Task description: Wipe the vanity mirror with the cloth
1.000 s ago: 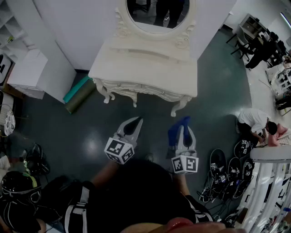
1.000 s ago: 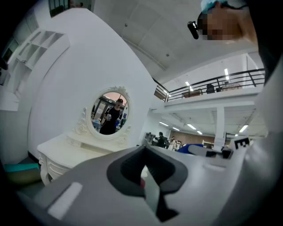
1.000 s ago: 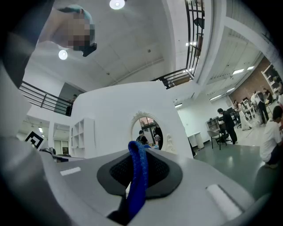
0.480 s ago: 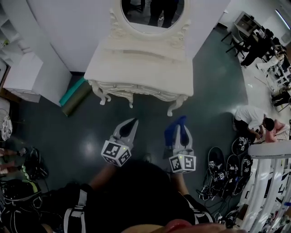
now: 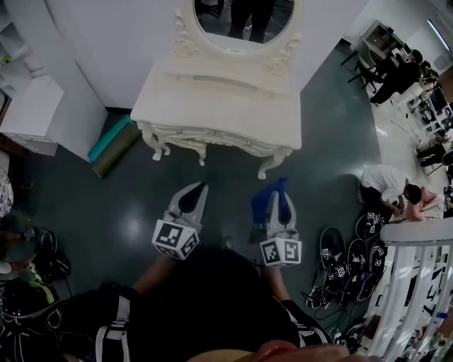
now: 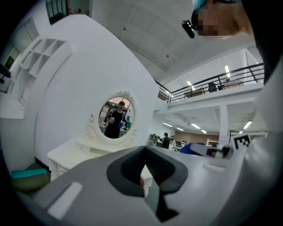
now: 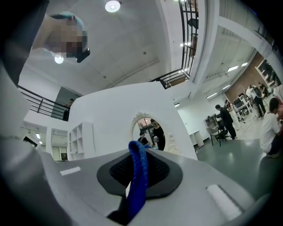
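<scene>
Short of the vanity mirror (image 5: 241, 25), approach step: R gripper (image 5: 281, 187) pinches blue cloth (image 5: 263, 206).
L gripper (image 5: 202, 186) pressed together, empty; next needs cloth raised onto glass.

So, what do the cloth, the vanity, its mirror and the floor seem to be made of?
Cloth: blue fabric, probably microfibre or terry; a nubby woven texture shows.
Vanity: likely painted wood, cream, matt; carved legs and trim.
Mirror: glass, since it reflects a standing person.
Floor: hard and glossy, dark green-grey; lamp glare shows on it, material unclear.
</scene>
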Tool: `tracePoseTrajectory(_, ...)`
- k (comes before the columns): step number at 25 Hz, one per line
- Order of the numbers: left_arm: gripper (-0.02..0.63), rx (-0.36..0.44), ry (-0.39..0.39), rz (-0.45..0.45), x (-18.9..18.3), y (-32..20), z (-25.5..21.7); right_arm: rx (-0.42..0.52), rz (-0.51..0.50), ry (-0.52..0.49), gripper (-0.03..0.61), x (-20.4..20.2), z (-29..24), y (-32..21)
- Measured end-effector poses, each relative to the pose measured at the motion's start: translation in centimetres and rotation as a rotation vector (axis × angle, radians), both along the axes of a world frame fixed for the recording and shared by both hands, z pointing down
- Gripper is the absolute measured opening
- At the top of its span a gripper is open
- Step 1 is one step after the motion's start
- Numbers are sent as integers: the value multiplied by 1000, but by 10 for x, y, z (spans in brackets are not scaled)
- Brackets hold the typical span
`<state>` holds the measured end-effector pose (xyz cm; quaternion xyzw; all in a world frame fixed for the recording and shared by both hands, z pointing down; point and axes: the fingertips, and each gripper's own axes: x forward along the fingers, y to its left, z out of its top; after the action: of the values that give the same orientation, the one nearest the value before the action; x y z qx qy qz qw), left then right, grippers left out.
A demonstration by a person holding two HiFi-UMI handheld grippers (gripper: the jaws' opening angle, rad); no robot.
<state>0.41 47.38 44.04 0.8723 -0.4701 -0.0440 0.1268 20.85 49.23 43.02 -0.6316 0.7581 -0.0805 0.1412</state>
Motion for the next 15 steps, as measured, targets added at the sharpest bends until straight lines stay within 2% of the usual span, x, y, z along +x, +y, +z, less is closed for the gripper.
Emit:
tracePoseTrajectory(7,9,-20,15,23,-40,-2,7,1,25,0,35,-39,3,-2)
tracePoseTrajectory(15,9,-31,-3,15,-63,-24,13,-30,41,-1,35,-58,13,-25)
